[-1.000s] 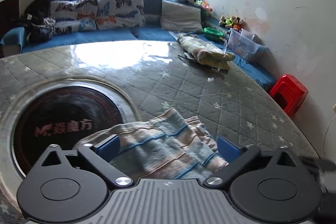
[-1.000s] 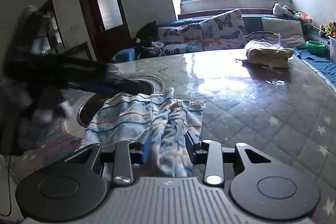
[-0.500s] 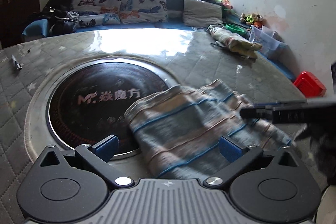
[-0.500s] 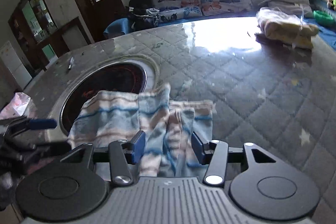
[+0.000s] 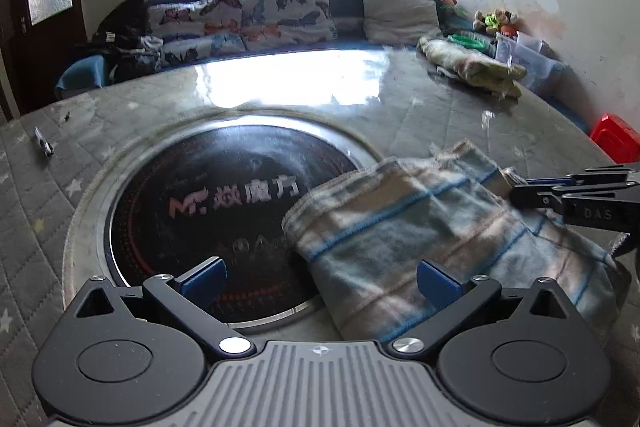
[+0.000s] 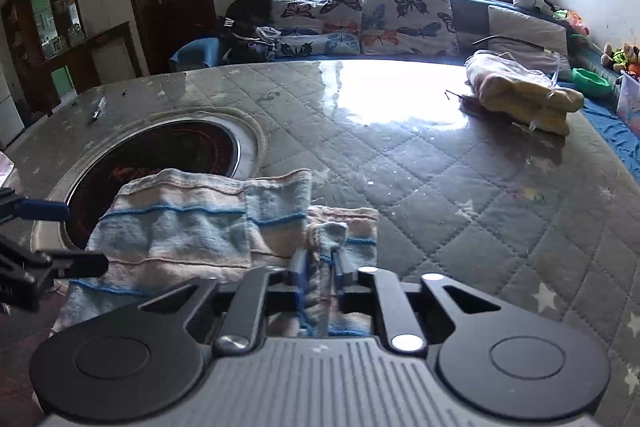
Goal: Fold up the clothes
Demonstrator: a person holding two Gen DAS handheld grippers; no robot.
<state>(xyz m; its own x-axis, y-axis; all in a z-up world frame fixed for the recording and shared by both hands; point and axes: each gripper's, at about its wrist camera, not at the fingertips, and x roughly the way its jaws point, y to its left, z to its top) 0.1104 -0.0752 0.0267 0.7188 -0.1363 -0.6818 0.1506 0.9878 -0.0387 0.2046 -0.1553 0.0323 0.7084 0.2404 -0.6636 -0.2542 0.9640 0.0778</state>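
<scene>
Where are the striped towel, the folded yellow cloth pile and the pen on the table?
striped towel (image 6: 180, 227), right wrist view, blue stripe.
folded yellow cloth pile (image 6: 520, 91), right wrist view, top fold.
pen (image 5: 43, 143), left wrist view, barrel.

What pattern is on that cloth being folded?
The cloth has pale blue and beige bands with thin bright blue lines, clearest in the right wrist view.

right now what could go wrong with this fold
The right tongs pinch only a bunched edge of the striped towel, so it may slip or fold crooked. The left tongs are open and hold nothing, leaving the corner over the dark round inset free to drag.
</scene>
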